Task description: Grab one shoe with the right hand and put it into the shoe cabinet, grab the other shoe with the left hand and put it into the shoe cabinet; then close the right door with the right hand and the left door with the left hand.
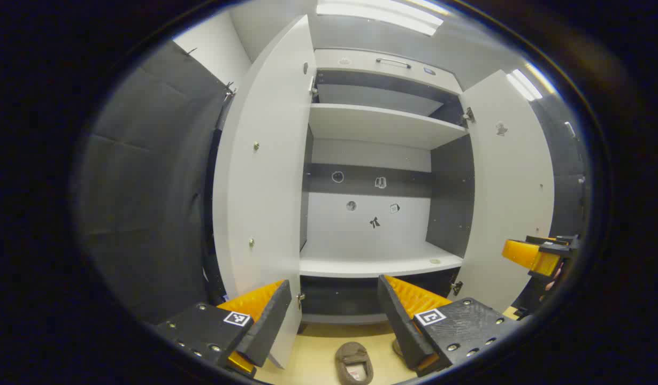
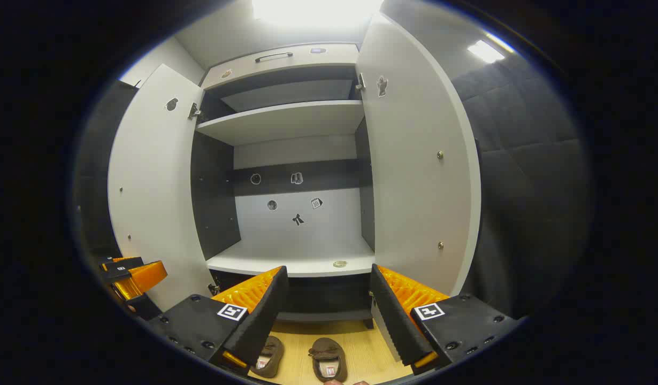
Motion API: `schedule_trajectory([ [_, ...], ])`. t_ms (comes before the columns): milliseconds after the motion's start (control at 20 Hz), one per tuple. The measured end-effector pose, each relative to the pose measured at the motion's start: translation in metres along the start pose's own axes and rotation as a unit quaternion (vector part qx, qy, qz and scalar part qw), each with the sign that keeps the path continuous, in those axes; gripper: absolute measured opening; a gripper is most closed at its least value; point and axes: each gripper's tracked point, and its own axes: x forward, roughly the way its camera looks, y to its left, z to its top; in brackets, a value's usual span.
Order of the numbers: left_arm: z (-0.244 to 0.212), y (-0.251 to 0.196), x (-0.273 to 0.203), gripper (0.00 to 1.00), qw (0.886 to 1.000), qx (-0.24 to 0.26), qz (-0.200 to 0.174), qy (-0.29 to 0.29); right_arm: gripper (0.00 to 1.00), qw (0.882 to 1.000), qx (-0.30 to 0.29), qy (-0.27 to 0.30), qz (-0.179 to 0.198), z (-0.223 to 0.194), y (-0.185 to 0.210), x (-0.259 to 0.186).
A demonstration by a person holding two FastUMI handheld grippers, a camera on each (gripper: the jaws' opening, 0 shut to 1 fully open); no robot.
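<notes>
Two shoes: both brown, lying on the wooden floor in front of the shoe cabinet, toes toward it, side by side but apart.
Left shoe: in the right gripper view, partly hidden behind that gripper's left finger.
Right shoe: fully visible between the fingers, near the bottom edge; one shoe also shows in the left gripper view, low between its fingers.
Left door: swung wide open.
Right door: swung wide open as well.
Shelves: the lower shelf is bare apart from a small round disc near its front edge; the upper shelf holds nothing visible.
Left gripper: released, fingers spread wide, grasping nothing, hanging above the floor and facing the cabinet opening.
Right gripper: released, fingers spread wide, nothing between them, above the shoes.
Side glimpses: each view catches the other gripper near its outer edge.
</notes>
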Motion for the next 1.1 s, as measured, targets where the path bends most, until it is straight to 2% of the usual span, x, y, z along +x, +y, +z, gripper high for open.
schedule_trajectory([
  [300, -0.004, 0.004, -0.001, 0.94, 1.000, 0.003, 0.000, 0.003, 0.97, 1.000, -0.002, 0.001, -0.006, 0.005, -0.002, 0.001],
  [650, 0.004, 0.002, -0.010, 0.95, 1.000, -0.008, -0.022, -0.018, 0.96, 1.000, -0.006, 0.003, -0.009, 0.007, -0.002, 0.000],
  [950, -0.002, 0.012, -0.017, 0.94, 1.000, -0.009, -0.017, -0.016, 0.96, 1.000, -0.015, 0.003, -0.012, 0.014, -0.002, 0.006],
  [1000, -0.003, 0.014, -0.018, 0.94, 1.000, -0.009, -0.015, -0.015, 0.92, 1.000, -0.017, 0.000, -0.011, 0.016, -0.001, 0.007],
  [1100, -0.005, 0.019, -0.021, 0.94, 1.000, -0.011, -0.009, -0.013, 0.95, 1.000, -0.021, -0.004, -0.011, 0.018, 0.001, 0.009],
])
